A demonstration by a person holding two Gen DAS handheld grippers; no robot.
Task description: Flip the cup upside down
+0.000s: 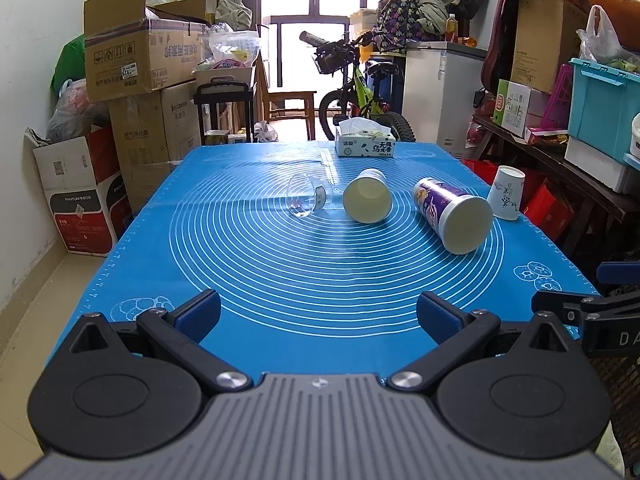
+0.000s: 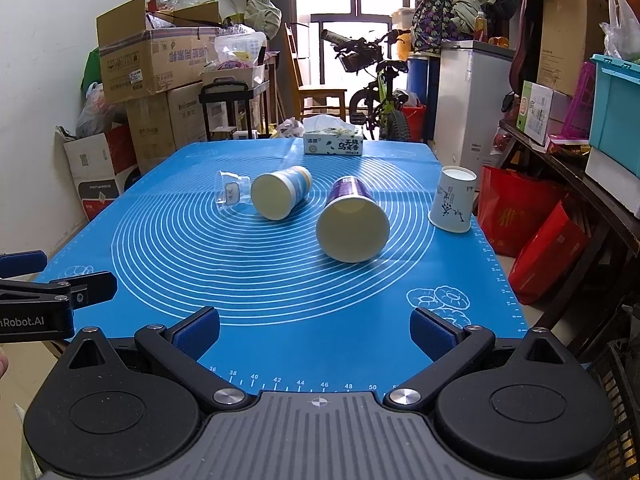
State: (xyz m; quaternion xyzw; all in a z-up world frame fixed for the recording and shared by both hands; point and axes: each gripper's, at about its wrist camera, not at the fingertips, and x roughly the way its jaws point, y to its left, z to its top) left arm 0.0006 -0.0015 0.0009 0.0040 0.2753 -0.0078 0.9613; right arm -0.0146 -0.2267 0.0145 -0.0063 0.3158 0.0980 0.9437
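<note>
Left wrist view: both tongs, left (image 1: 318,314) and right (image 2: 314,330), hover level, spread wide, holding nothing.

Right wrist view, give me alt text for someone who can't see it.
Open right gripper hovers at the near edge of a blue mat. Beyond lie a clear cup, blue-banded cup and purple cup on their sides; a white cup stands upside down, right.

three cups (image 2: 354,220) sideways, one (image 2: 454,204) inverted

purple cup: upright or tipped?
Tipped. The purple cup lies on its side on the blue mat, open mouth facing the camera, base pointing away. Both tongs are open, well short of it.
</note>
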